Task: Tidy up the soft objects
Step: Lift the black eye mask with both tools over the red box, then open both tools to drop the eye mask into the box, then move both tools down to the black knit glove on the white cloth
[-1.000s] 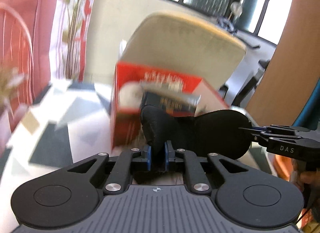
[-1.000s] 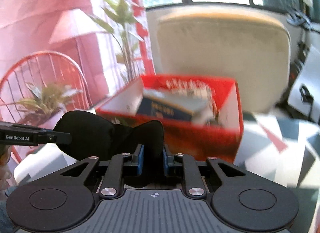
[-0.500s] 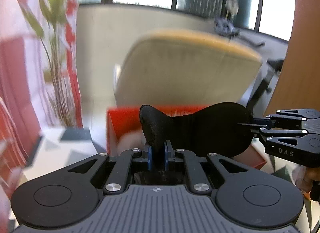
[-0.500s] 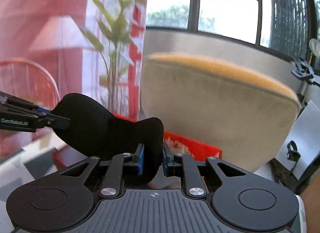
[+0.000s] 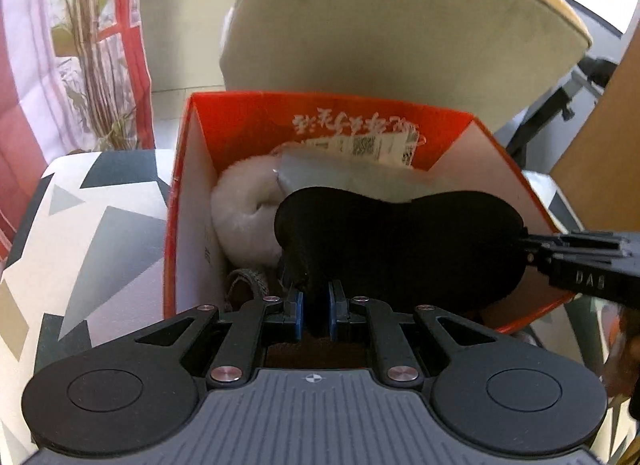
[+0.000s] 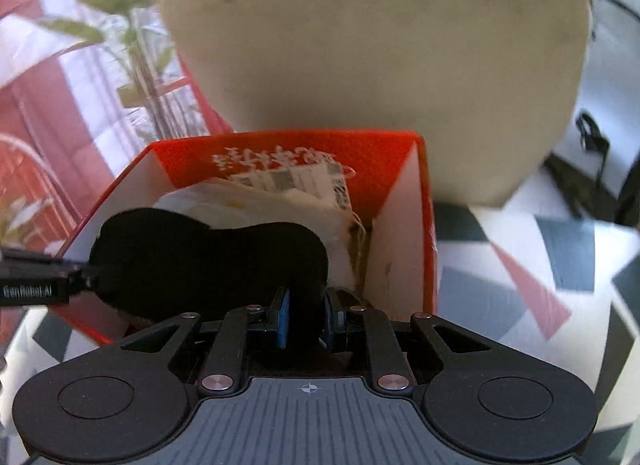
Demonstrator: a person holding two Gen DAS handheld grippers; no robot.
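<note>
both grippers have dropped and tipped down, so the black eye mask [image 5: 400,241] now hangs over the open red box [image 5: 188,169]. left gripper [image 5: 315,311] and right gripper [image 6: 305,319] jaws clenched on its two ends. little room inside: white plush [image 5: 240,221], tagged packet [image 5: 360,177] fill it; walls close.

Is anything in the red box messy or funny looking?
A little. The black eye mask is not lying in the red box yet; both tongs, left and right, pinch its ends above it. Inside, a white fluffy thing sits bunched in one corner, and paper tags stick up crookedly at the back.
</note>
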